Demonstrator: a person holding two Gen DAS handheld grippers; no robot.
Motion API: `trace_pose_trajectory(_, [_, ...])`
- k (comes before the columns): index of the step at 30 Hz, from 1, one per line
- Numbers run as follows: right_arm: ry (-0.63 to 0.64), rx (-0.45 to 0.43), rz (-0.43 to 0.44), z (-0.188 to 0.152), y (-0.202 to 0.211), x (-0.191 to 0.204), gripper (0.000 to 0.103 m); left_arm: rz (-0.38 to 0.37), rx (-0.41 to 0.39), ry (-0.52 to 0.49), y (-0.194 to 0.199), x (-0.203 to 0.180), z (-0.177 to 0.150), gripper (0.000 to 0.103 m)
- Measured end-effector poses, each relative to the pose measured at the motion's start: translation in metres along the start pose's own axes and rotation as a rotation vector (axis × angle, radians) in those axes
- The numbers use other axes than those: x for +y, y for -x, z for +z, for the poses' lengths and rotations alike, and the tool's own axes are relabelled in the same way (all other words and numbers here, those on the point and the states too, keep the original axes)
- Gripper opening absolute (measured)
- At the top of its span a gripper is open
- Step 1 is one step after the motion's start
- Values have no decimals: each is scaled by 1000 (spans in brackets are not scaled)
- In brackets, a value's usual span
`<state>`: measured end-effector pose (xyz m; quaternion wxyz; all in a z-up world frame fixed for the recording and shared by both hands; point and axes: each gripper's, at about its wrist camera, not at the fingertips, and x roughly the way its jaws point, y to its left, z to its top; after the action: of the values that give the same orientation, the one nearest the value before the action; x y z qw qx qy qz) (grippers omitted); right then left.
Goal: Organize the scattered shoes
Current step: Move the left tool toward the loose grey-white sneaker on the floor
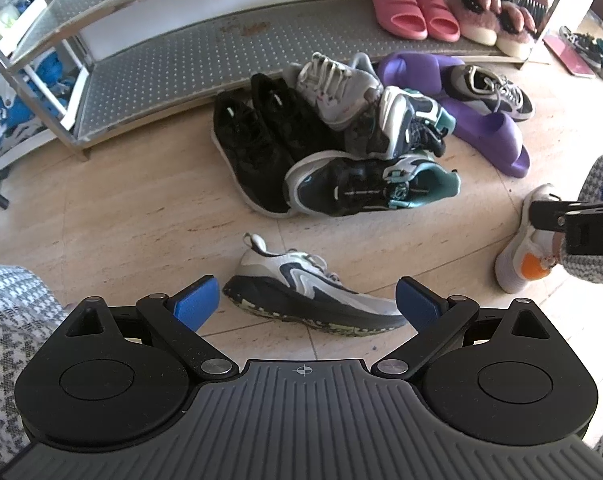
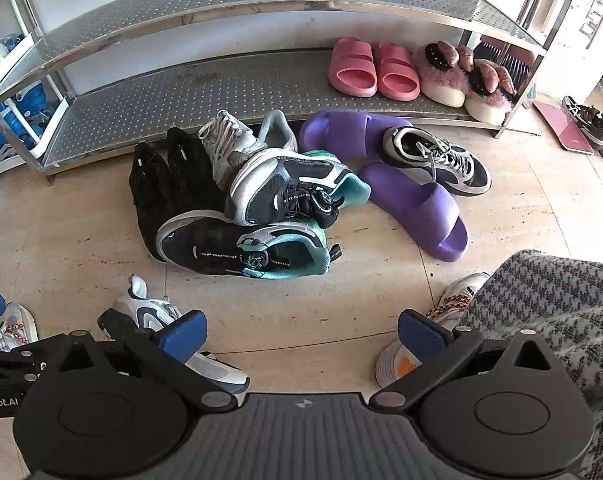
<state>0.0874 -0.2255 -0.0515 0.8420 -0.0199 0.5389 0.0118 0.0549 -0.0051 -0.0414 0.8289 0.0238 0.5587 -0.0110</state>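
Steel shoe rack at twelve o'clock, mostly bare: only pink slides and fluffy slippers paired on the lower shelf, toward two o'clock. On the floor below, a jumbled heap: purple slides, black sneakers, teal sneakers, grey ones. Apart at six o'clock, one white-navy sneaker. Left hand-held gripper spread wide and empty; right hand-held gripper likewise. Most sorting apparently left. Pairings inside the heap hard to judge.
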Motion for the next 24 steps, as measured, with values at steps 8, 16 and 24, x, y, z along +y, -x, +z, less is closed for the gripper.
trace_pose_trajectory(8, [-11,-7,4,-1,5,-1,102,66,-33,-15,1,-7,-9,98])
trace_pose_trajectory(16, [-15,-83,69,-4,10,1,103,78,-20,21,8,13,-10,98])
trace_pose_trajectory(24, [47,-91,90,-7,16,11,102,50,46,96,-19,42,-2,98])
